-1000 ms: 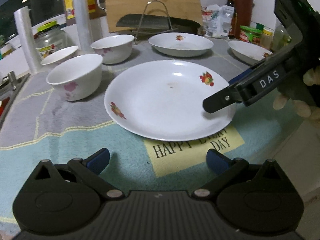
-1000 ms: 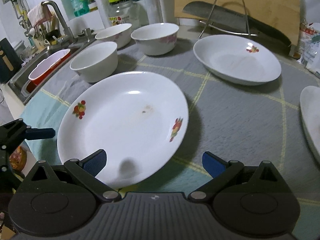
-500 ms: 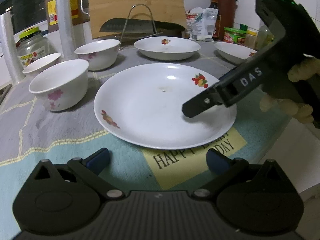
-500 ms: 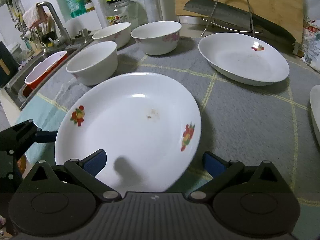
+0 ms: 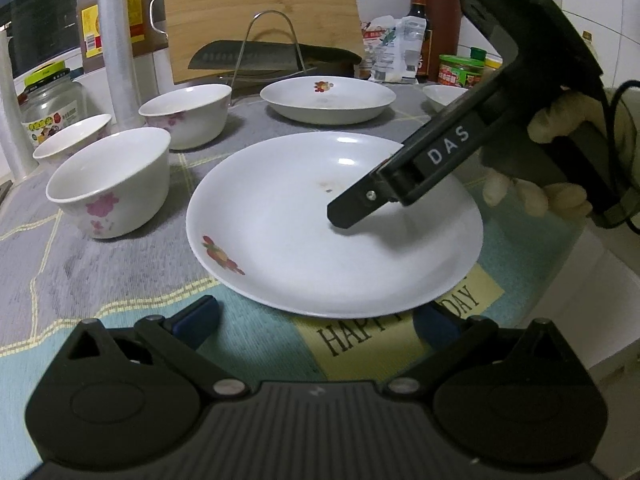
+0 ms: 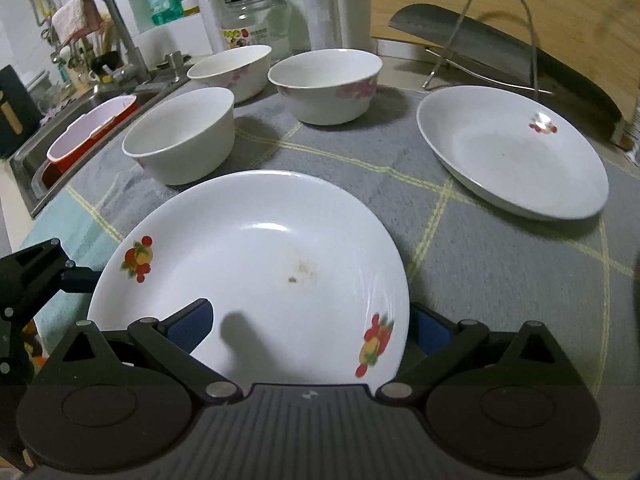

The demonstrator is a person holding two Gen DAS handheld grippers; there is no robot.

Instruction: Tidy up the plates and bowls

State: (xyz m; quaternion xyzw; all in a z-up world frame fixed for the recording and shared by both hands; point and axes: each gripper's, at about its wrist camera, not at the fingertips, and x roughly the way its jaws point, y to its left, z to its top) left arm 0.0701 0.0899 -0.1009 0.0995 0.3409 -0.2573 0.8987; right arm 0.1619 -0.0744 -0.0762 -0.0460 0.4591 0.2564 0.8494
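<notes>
Left wrist view: left gripper (image 5: 316, 322) fingers spread wide, empty, just short of the plate (image 5: 304, 248) on the desk mat (image 5: 120, 288). Right gripper (image 6: 310, 324) fingers straddle the plate rim, open; it has advanced further over the plate than a second ago. Only the right wrist view shows the sink (image 6: 60, 148).

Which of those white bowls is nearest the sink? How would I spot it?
Start at the sink on the left. Three bowls cluster beside it; take the back-left bowl, just before the glass jar. It looks shallower than the other two, which stand nearer the plates.
</notes>
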